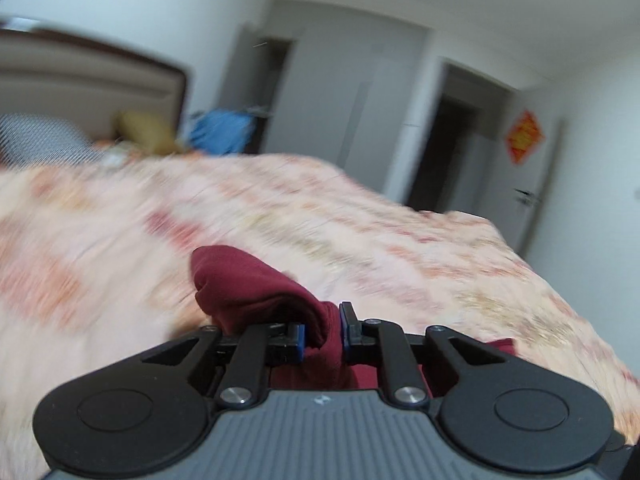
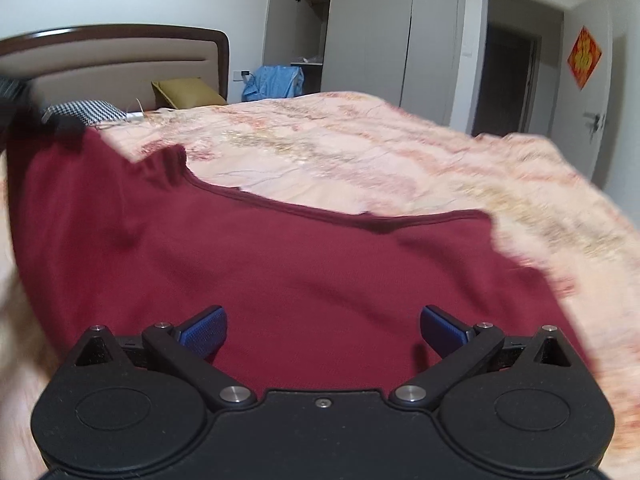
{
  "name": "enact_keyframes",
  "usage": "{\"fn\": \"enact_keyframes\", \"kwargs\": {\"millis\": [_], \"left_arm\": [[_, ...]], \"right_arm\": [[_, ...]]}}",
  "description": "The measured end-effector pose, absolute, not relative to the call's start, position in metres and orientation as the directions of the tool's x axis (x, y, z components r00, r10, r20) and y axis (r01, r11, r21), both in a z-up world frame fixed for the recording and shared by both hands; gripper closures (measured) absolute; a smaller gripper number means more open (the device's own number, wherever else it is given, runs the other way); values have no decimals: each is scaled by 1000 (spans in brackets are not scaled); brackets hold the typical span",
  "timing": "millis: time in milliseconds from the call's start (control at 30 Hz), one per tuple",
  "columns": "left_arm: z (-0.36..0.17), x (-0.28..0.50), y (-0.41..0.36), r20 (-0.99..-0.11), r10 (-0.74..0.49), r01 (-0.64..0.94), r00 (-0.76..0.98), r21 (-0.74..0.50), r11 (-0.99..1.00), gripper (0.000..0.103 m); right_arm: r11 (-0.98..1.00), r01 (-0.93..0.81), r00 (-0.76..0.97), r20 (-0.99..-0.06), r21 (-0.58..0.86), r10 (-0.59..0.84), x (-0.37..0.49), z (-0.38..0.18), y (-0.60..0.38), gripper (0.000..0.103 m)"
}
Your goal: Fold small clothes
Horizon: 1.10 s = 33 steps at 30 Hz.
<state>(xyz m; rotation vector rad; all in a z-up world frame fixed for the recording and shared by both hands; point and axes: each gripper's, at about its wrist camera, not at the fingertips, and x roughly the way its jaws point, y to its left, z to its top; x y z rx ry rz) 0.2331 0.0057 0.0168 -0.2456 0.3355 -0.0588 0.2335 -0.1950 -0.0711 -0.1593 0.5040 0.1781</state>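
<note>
Your left camera sits low and close over the bed (image 1: 360, 232), facing the wardrobe (image 1: 340, 92) and doorway (image 1: 452, 140). Your right camera looks the same way from slightly higher. Both share the headboard (image 2: 120, 64), blue cloth (image 2: 276, 80) and bedspread.

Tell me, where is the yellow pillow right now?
In the right wrist view, the yellow pillow sits far back on the left, against the headboard, beside the checkered pillow.

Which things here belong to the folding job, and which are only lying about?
Job: dark red garment, pinched by the left gripper; open right gripper; floral bedspread under it.
Lying about: yellow pillow, checked pillow, blue cloth.
</note>
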Motion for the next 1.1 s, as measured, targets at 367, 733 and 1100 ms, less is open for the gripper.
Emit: {"fn": "enact_keyframes", "kwargs": {"millis": [367,733,1100], "left_arm": [[31,266,-139,-341,-392,355,854,-169,920,86],[-19,250,-203,-484,-513,510,708,-151,847,97],[0,232,-152,-472,-571,469,671,-327,821,34]], "right_arm": [[992,12,863,-499,-126,-74,145,-58,-306,0],[987,118,812,-562,-108,-159,104,-78,-349,0],[991,125,810,-572,-40,-125,109,-80,-347,0]]}}
